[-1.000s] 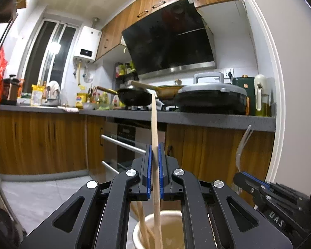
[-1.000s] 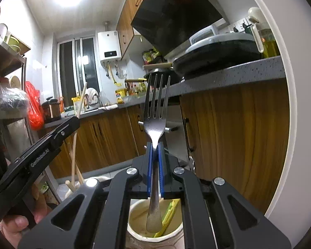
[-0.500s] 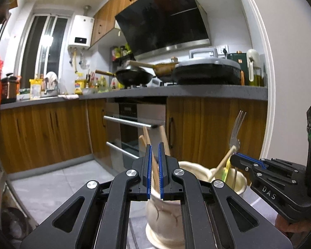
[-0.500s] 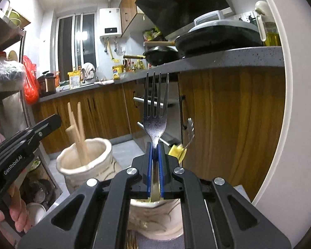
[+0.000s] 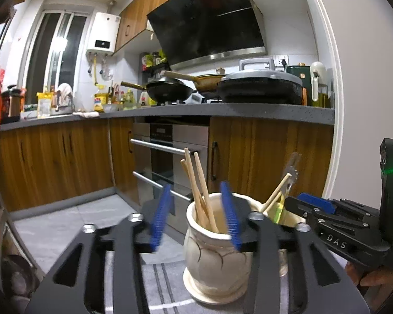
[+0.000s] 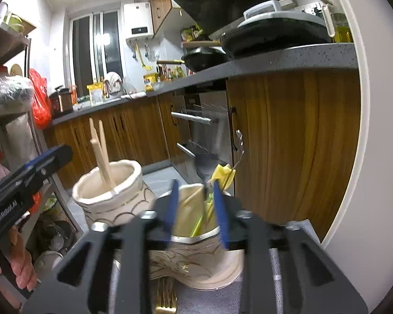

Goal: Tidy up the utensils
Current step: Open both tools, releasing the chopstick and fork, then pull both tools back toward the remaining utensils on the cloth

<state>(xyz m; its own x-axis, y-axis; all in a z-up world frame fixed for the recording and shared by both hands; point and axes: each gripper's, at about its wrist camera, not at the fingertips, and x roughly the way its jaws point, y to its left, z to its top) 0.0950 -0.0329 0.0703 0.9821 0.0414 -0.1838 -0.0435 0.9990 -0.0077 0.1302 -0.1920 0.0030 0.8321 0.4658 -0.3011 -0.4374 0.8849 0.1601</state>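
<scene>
Wooden chopsticks (image 5: 200, 191), pale, slender and round-sectioned, stand tilted in a cream ceramic jar (image 5: 214, 251) at lower centre of the left view; the jar is glazed, bulbous, with thin dark curved lines and a thick rolled rim. Just beside it, lower right, a second cream jar (image 6: 196, 256) of the same pattern holds a metal fork (image 6: 204, 164), blurred, a yellow-green plastic utensil (image 6: 222, 175) and a thin wooden stick (image 5: 276, 193). Both jars rest on a grey woven cloth (image 5: 167, 282) with pale stripes.

The left tongs (image 5: 195, 216) are spread wide, their blue ribbed pads (image 5: 161, 212) flanking the first jar and gripping nothing. The right tongs (image 6: 196, 209) are likewise parted, blue pads either side of the second jar's mouth, empty.

In the upper half of both views are wood-grain cabinets (image 5: 52, 157), a speckled grey bench (image 5: 249, 111) and black pans (image 5: 170, 91).
</scene>
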